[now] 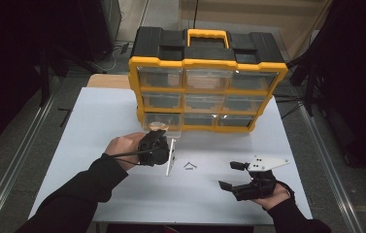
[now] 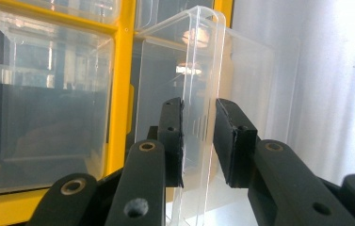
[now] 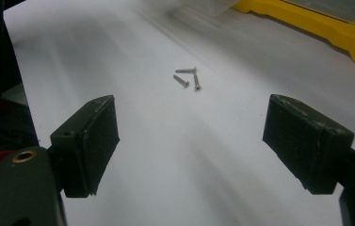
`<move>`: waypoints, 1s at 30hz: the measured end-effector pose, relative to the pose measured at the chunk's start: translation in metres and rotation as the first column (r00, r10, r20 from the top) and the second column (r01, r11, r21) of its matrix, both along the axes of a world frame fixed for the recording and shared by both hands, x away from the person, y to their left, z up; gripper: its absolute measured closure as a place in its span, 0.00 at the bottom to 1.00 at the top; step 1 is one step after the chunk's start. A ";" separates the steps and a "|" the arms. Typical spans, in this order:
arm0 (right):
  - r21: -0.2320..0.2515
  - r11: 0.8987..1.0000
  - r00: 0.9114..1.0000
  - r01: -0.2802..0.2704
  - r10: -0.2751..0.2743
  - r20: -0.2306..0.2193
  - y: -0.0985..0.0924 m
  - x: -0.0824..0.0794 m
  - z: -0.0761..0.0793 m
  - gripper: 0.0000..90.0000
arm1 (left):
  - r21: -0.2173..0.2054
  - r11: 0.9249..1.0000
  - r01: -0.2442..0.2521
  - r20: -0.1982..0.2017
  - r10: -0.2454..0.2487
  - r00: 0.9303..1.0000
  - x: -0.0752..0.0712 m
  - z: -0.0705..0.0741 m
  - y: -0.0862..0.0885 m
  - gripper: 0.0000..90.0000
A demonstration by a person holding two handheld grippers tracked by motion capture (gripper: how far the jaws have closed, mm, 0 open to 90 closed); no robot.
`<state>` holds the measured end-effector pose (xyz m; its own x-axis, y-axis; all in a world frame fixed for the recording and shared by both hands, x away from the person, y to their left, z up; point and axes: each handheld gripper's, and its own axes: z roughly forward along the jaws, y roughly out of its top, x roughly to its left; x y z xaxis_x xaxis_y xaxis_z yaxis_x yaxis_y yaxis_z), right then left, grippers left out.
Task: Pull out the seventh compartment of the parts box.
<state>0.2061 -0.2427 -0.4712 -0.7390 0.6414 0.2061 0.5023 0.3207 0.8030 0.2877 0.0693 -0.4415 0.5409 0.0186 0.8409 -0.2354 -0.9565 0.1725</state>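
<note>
My left gripper [image 2: 198, 141] is clamped on the front wall of a clear plastic drawer [image 2: 203, 61], pulled partway out of the yellow-and-black organiser cabinet [image 1: 207, 63] — its contents blur behind the glare. My right gripper [image 3: 189, 141] rests apart, jaws wide, facing three small silver screws [image 3: 187, 77] on the white table [image 1: 98, 126].

Overhead view and right gripper view share screws [image 1: 190, 166].

white rectangular table top [image 1: 98, 121], three small silver metal screws [image 3: 187, 77] lying loose together on it, dark grey floor [image 1: 15, 141] around the table, metal rail [image 1: 20, 150] along the floor
</note>
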 end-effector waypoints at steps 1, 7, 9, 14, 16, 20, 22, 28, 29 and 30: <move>-0.001 1.000 1.000 -0.001 0.001 0.001 0.000 0.000 0.000 0.22 | 0.006 1.000 -0.002 -0.003 0.002 1.000 -0.001 0.000 0.000 0.81; 0.000 1.000 1.000 0.000 0.000 0.000 0.000 0.000 0.000 0.22 | 0.006 1.000 -0.001 -0.007 0.001 1.000 -0.003 0.000 0.001 0.81; -0.001 1.000 1.000 -0.001 0.001 -0.001 0.000 0.000 0.000 0.22 | 0.007 1.000 0.000 -0.009 0.000 1.000 -0.003 0.001 0.001 0.81; -0.002 1.000 1.000 -0.002 0.002 -0.001 0.000 0.000 0.000 0.22 | 0.000 1.000 0.003 -0.017 -0.003 1.000 -0.004 0.001 0.002 0.81; -0.002 1.000 1.000 -0.002 0.002 -0.001 0.000 0.000 0.000 0.22 | 0.006 1.000 0.006 -0.014 -0.006 1.000 -0.005 0.001 0.002 0.81; -0.001 1.000 1.000 -0.001 0.001 -0.001 0.000 0.000 0.000 0.22 | 0.007 1.000 0.002 -0.016 -0.002 1.000 -0.005 0.001 0.002 0.81; -0.001 1.000 1.000 -0.001 0.001 -0.002 0.000 0.000 0.000 0.22 | 0.008 1.000 0.003 -0.015 -0.003 1.000 -0.006 0.001 0.002 0.81; -0.002 1.000 1.000 -0.001 0.001 -0.001 0.000 0.001 0.000 0.22 | 0.005 1.000 0.002 -0.016 -0.002 1.000 -0.006 0.001 0.001 0.81; -0.002 1.000 1.000 -0.001 0.001 -0.001 0.000 0.001 0.000 0.22 | 0.004 1.000 0.002 -0.017 -0.002 1.000 -0.006 0.001 0.001 0.81; -0.002 1.000 1.000 -0.002 0.002 -0.001 0.000 0.001 0.000 0.22 | 0.006 1.000 0.000 -0.018 0.000 1.000 -0.006 0.001 0.001 0.81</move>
